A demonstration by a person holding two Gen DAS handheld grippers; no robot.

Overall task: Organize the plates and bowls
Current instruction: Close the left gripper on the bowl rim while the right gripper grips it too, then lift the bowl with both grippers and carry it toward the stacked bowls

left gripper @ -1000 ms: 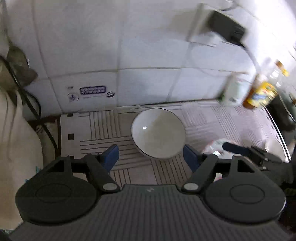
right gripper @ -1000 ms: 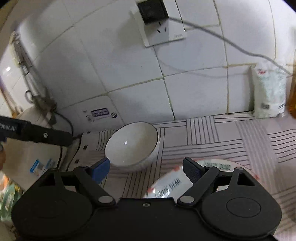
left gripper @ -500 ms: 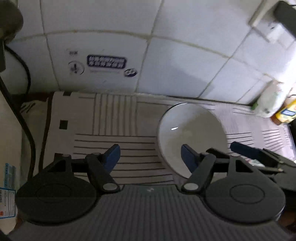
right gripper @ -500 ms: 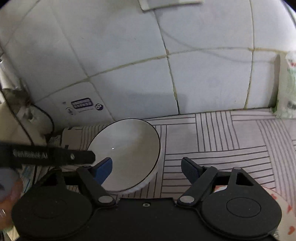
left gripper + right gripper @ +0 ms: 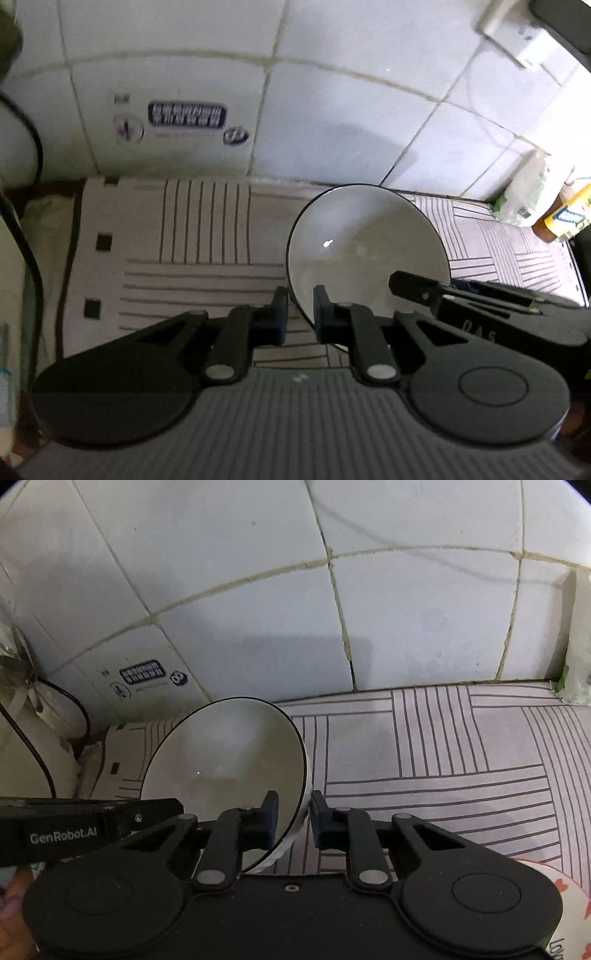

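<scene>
A white bowl (image 5: 365,251) with a thin dark rim sits on the striped mat (image 5: 184,240) by the tiled wall. My left gripper (image 5: 300,314) is shut on the bowl's left rim, one pad inside and one outside. In the right wrist view the same bowl (image 5: 225,760) has its right wall between the jaws of my right gripper (image 5: 293,816), which are closing and pinch it. Each gripper shows in the other's view: the right one (image 5: 461,295) at the bowl's far side, the left one (image 5: 92,823) at the lower left.
A plate with red hearts (image 5: 569,904) lies at the lower right under the right gripper. A pale bag (image 5: 578,646) leans on the wall at the right, with a yellow-labelled bottle (image 5: 565,218) beyond it. A black cable (image 5: 33,258) runs down the left.
Both grippers came down and in towards the bowl, and their jaws went from wide apart to closed on opposite sides of its rim.
</scene>
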